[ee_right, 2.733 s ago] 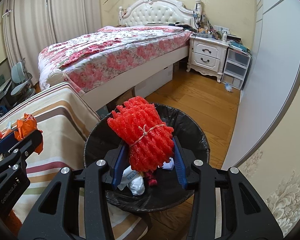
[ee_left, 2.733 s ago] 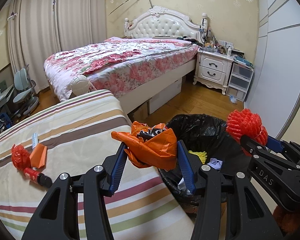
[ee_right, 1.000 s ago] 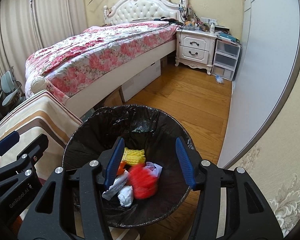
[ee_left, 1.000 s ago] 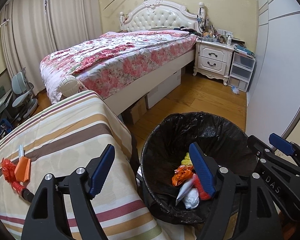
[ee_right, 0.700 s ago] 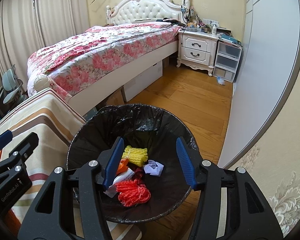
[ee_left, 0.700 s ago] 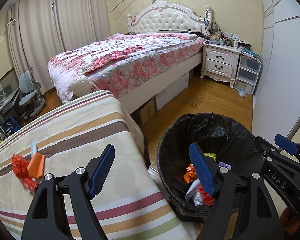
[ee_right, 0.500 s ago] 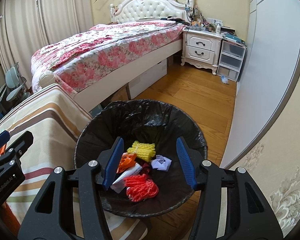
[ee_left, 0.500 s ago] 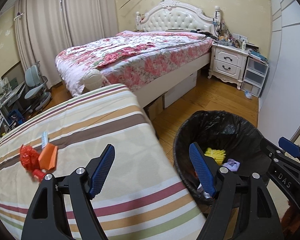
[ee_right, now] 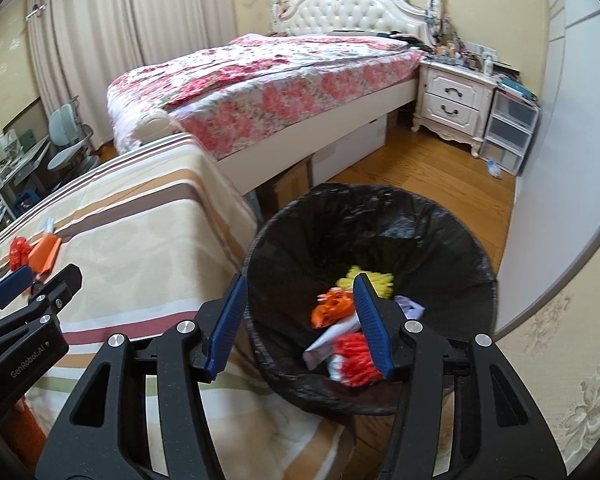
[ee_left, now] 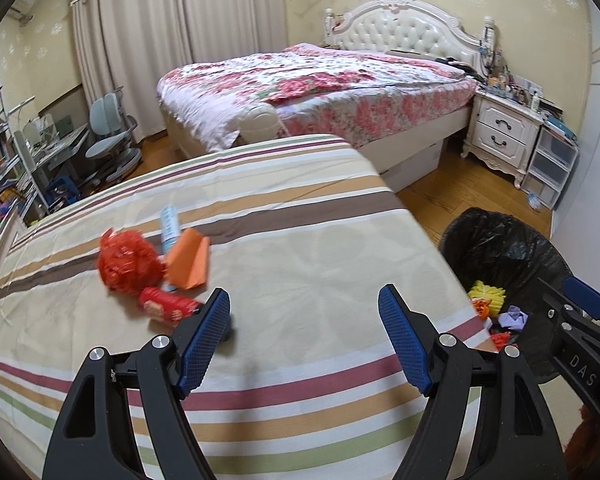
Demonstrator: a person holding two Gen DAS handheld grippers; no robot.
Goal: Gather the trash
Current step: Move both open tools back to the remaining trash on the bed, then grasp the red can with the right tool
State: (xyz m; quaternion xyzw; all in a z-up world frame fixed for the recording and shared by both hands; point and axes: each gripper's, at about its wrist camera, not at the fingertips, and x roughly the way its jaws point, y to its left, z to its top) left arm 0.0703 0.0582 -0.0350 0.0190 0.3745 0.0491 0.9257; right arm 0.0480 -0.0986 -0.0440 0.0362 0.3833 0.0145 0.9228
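Both sets of fingers are released and empty: I see my left gripper [ee_left: 304,334] spread wide over the striped surface [ee_left: 300,248], my right gripper [ee_right: 298,316] parted above the bin's near rim. Remaining trash sits left of centre in the left view: a red crumpled wrapper [ee_left: 126,262], an orange folded paper [ee_left: 188,260] whose long axis tilts toward upper right, and a red tube [ee_left: 166,307] lying roughly toward lower right. Behind stands a floral bed [ee_left: 320,92] on a wood floor [ee_right: 432,168]. At lower right, the black-lined bin [ee_right: 340,216] holds yellow, orange, red and pale scraps.
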